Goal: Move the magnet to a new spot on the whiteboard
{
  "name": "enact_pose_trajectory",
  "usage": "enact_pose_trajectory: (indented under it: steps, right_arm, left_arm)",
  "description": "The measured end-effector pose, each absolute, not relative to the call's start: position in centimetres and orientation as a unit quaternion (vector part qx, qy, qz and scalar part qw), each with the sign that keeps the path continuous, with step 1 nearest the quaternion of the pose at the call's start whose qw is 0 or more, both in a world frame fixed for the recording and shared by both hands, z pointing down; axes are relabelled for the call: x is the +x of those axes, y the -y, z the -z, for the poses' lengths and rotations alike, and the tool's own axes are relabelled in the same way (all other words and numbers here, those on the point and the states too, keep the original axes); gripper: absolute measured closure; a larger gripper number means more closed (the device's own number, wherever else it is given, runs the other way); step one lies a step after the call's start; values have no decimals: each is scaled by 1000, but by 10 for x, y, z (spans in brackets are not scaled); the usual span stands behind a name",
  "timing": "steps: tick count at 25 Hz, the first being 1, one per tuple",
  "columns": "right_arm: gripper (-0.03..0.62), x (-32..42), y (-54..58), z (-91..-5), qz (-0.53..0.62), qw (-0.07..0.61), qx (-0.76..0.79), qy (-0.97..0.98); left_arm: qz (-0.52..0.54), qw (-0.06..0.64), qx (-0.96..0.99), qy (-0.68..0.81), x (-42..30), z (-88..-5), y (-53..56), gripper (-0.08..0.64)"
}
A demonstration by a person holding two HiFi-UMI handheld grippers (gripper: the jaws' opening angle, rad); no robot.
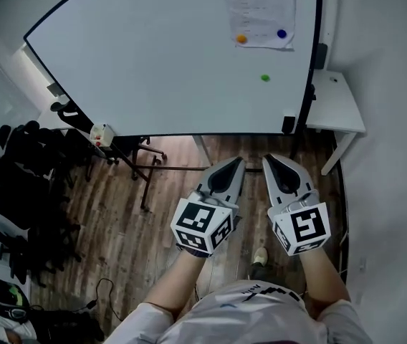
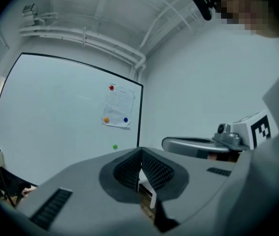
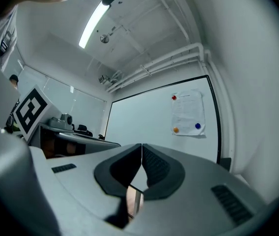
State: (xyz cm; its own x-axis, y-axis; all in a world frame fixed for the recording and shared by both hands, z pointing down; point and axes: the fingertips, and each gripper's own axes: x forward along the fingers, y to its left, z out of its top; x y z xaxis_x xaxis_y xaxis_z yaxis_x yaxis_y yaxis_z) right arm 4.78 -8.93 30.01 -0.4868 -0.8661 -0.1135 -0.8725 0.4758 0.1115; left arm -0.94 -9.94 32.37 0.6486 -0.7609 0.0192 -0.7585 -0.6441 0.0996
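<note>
- Fingers point(image 2: 125, 173) of the left gripper point(image 2: 140, 151) are pressed together along their whole length, with nothing between the dark ribbed pads.
- Fingers point(image 3: 160, 170) of the right gripper point(image 3: 142, 145) are likewise pressed together tip to tip and pinch nothing.
- From the head view, the left gripper point(image 1: 236, 162) and right gripper point(image 1: 269, 159) are held side by side over the wooden floor point(image 1: 117, 213). Their tips point toward the lower edge of the whiteboard point(image 1: 153, 56).
- The green magnet point(image 1: 265, 77) sits alone on the bare whiteboard, well apart from both pairs of fingertips. It is almost straight ahead of the right gripper's tips, and ahead and to the right of the left gripper's tips.
- In the left gripper view, the green magnet point(image 2: 115, 146) shows just left of the closed fingertips, far beyond them on the whiteboard point(image 2: 56, 112).
- Farther from the fingers than the green magnet, a paper sheet point(image 1: 261, 9) hangs on the board with an orange magnet point(image 1: 241, 39) and a blue magnet point(image 1: 281, 34) at its lower corners. A red magnet point(image 2: 111, 87) holds its top.
- To the right of the right gripper's tips, a white table point(image 1: 336, 102) stands beside the board.
</note>
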Motion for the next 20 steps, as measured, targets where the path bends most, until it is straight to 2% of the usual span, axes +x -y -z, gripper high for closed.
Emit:
enact_pose_trajectory:
  steps: [10, 20]
  right_arm:
    - [578, 71, 212, -275, -146, -26, -465, -873]
    - [577, 57, 298, -258, -272, -136, -473, -827]
  left_arm:
    - [13, 34, 890, 454, 18, -301, 214, 551]
    - [25, 32, 891, 452, 8, -292, 302, 549]
